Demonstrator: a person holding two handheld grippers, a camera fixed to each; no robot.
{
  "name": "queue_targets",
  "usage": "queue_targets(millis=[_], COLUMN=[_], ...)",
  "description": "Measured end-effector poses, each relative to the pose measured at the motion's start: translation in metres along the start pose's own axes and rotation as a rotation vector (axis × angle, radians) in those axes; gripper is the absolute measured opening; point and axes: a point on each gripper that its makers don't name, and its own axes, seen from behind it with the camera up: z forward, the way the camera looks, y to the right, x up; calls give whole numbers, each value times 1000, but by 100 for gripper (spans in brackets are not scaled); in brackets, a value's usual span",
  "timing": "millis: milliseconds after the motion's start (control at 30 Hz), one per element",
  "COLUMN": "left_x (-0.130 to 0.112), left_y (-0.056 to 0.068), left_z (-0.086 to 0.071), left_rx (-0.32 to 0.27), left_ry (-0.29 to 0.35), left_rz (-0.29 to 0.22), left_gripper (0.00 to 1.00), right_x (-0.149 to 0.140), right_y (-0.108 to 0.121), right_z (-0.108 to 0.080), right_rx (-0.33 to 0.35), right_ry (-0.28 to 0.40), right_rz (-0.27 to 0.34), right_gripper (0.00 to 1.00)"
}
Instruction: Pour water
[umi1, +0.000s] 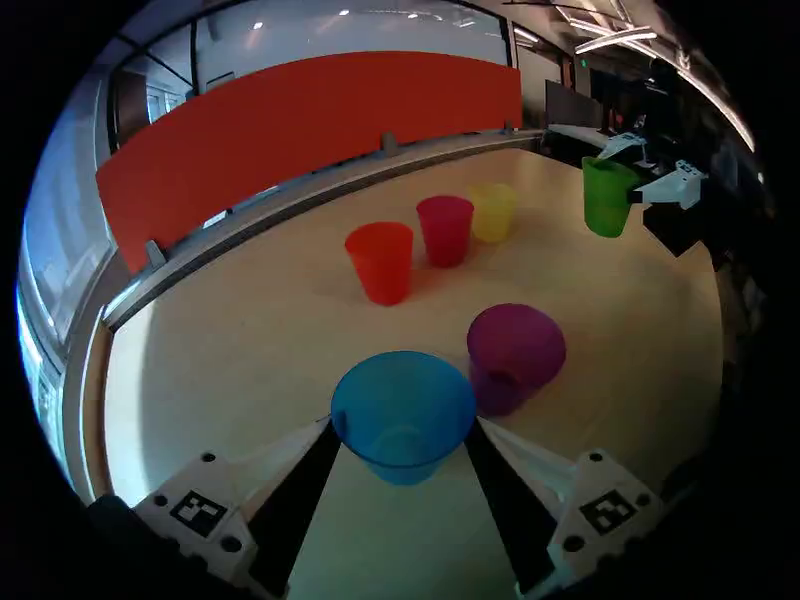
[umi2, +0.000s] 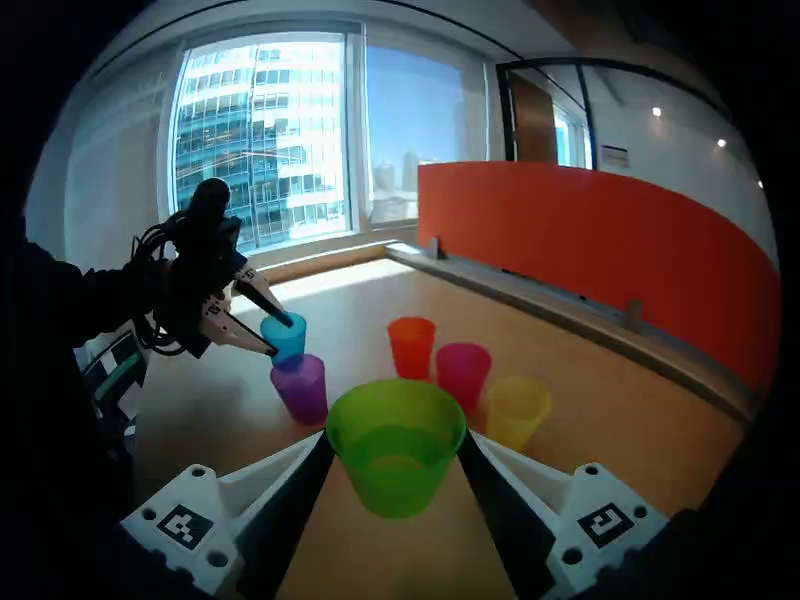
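blue cup (umi1: 403, 415): translucent plastic, round-mouthed and tapering to a narrow base, is sitting upright at 6 o'clock in the left gripper view, its open rim facing the camera.
left hand-held gripper (umi1: 403, 428): is clamping the blue cup, with one flat black finger pressing on each side of its wall. Its white bodies, each carrying a square black-and-white marker, are spreading toward 7 and 5 o'clock.
green cup (umi2: 397, 455): of the same tapered shape, glossy and translucent, is sitting at 6 o'clock in the right gripper view. A paler band is showing low inside it, and I cannot tell whether that is water.
right hand-held gripper (umi2: 397, 445): is holding the green cup, with both black fingers pressing on its sides.
purple cup (umi1: 513, 355): is standing on the table at 2 o'clock of the blue cup, just beside it. I cannot tell whether the two are touching.
orange cup (umi1: 381, 262), pink cup (umi1: 445, 230), yellow cup (umi1: 493, 211): are standing upright in a close row beyond the blue cup, running from 12 toward 1 o'clock.
table (umi1: 250, 330): smooth, pale wood-grain top, is carrying the cups.
partition (umi1: 300, 130): a long, matte orange panel, is standing along the table's far edge at 11 o'clock in the left gripper view.
windows (umi2: 265, 140): tall glass panes are showing high-rise buildings at 11 o'clock in the right gripper view.
sleeve (umi2: 60, 300): dark fabric is reaching in from 9 o'clock in the right gripper view toward the left hand-held gripper.
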Motion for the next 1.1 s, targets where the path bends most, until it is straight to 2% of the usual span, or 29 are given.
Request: queue_targets(millis=[167,467,933,1100], left_x=[-7,-13,-26,-31], left_y=[3,4,5,6], left_z=[7,10,5,3], left_rx=[-12,-25,-36,-37], left_ry=[-2,6,1,-10], left_rz=[-18,-41,-68,-68], left_gripper=[86,86,86,93], right_x=[-5,-9,-18,-20], right_y=[0,3,1,1], right_z=[0,4,8,10], right_rx=[-2,-9,-14,-17], right_ry=[-10,-17,-33,-35], right_rz=[1,10,9,8], right_gripper=[91,91,91,91])
